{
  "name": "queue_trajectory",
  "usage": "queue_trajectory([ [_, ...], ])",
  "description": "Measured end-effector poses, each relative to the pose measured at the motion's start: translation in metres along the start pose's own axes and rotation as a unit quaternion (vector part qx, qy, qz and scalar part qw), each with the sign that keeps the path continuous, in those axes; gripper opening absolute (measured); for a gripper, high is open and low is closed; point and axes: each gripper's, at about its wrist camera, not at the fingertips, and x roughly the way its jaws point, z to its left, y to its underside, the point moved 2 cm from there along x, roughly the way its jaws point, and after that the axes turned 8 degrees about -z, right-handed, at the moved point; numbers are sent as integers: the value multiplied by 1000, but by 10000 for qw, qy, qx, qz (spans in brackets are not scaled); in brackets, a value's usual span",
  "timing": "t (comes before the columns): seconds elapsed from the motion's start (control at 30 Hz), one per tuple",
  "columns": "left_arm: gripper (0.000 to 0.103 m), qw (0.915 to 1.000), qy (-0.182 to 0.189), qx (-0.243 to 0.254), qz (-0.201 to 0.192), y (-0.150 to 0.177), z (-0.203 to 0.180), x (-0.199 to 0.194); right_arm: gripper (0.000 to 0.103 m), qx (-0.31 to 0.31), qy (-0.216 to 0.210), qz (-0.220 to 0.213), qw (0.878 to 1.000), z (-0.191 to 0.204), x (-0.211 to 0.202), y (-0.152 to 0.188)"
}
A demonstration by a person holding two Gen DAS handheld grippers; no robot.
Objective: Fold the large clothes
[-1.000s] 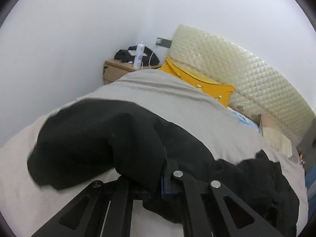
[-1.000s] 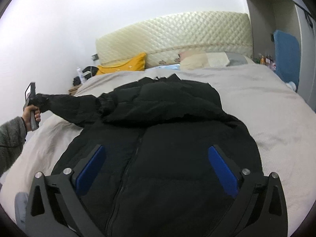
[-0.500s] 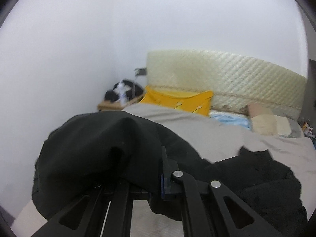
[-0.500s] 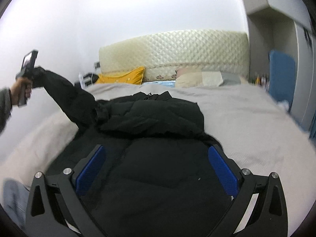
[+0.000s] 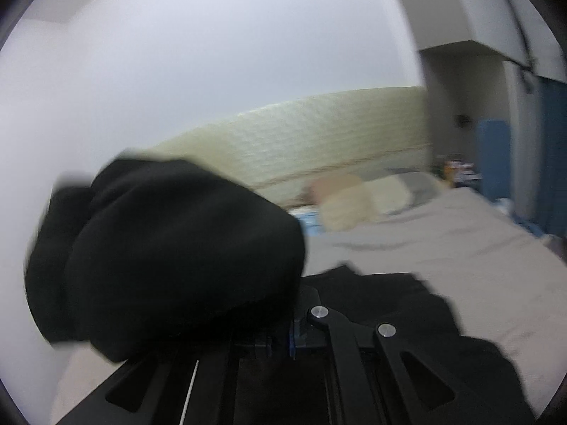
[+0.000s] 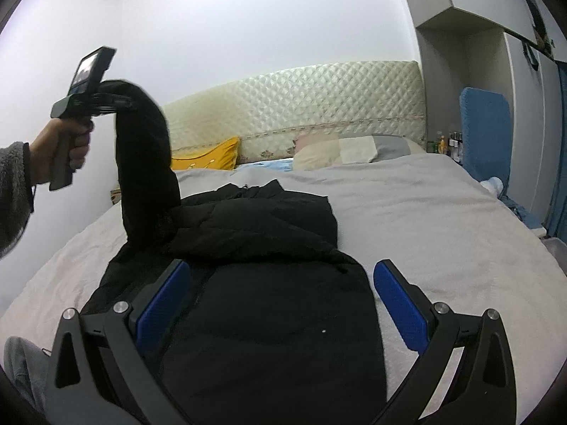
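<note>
A black puffer jacket [image 6: 269,283] lies front-up on the grey bed [image 6: 443,233], zipper towards me. My left gripper [image 6: 117,101] is shut on the cuff of the jacket's left sleeve [image 6: 145,177] and holds it high above the bed's left side, so the sleeve hangs down to the shoulder. In the left wrist view the sleeve [image 5: 170,255] bulges over the shut jaws and hides the left gripper [image 5: 280,333]. My right gripper [image 6: 280,301] is open and empty, hovering over the jacket's lower body.
A quilted cream headboard [image 6: 301,106] stands at the far end, with a yellow pillow [image 6: 209,157] and pale pillows [image 6: 347,150] below it. A blue upright panel [image 6: 483,131] and cupboards stand on the right. A white wall runs along the left.
My left gripper has lifted the sleeve from near the bed's surface to high in the air and swung right. The right gripper has stayed open over the jacket.
</note>
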Motion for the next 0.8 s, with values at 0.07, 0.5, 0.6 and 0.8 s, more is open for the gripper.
queue_trajectory([
  [0.07,5,9995,303,-5,2,4,-37,10,103,155,20,93,9998,-8,8,2],
  [0.5,5,9885,1104,380,966,109,-198,124,103,786,27,431,9960,-43,35,25],
  [0.6,5,9806,1176,521,1478,139,-221,154,103,974,10,547,9937,-52,45,32],
  [0.8,5,9797,1175,441,1562,159,-213,160,103,968,63,699,9928,-58,62,44],
])
